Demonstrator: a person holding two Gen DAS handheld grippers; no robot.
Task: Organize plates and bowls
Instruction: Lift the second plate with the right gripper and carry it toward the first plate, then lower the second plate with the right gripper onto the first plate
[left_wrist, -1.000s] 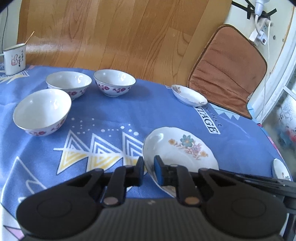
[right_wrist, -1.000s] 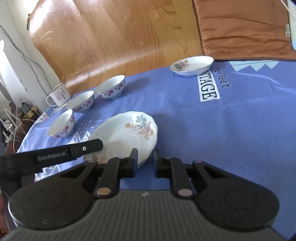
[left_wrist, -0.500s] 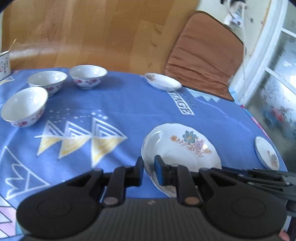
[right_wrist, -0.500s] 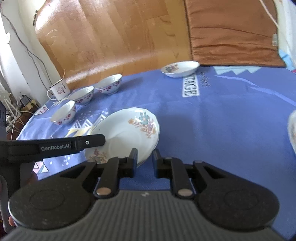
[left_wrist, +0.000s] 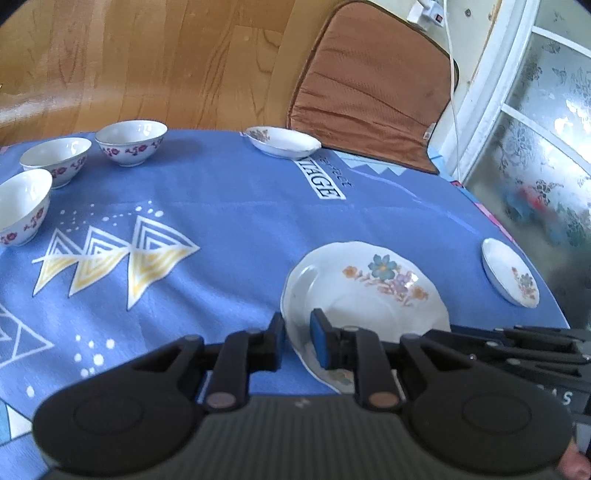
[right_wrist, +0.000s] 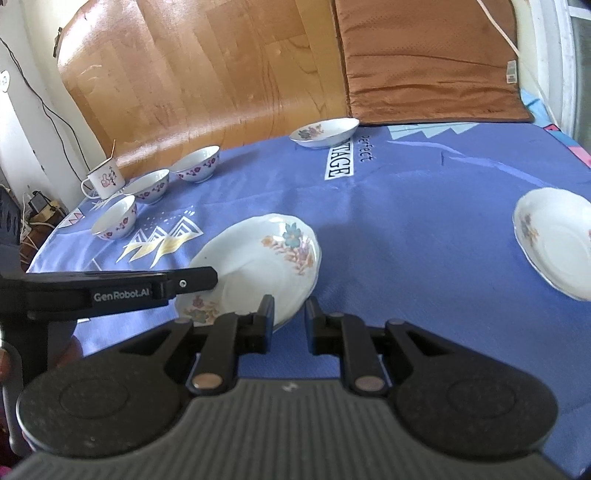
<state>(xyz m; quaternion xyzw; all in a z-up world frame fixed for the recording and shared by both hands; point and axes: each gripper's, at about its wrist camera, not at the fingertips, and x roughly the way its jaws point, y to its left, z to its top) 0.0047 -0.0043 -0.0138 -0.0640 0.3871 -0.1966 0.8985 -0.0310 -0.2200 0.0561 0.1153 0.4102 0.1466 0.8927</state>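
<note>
The large white floral ceramic plate (left_wrist: 364, 291), clamped at its rim by both the left gripper (left_wrist: 297, 328) and right gripper (right_wrist: 289, 314), had travelled rightward over the blue patterned tablecloth (left_wrist: 240, 206). Three white floral bowls (left_wrist: 131, 142) and three plates were counted; only the right view showed the white enamel mug (right_wrist: 105, 181).

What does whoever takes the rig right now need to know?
Left gripper: shut on the near rim of the large plate, which looks tilted off the blue cloth.
Right gripper: jaws narrow beside that plate's rim; grip unclear.
Near bowl, middle bowl and far bowl sit apart at left; shallow dish at the far edge; small plate at right.
Done: nothing stacked.
Left: stack plates, nest bowls.
</note>
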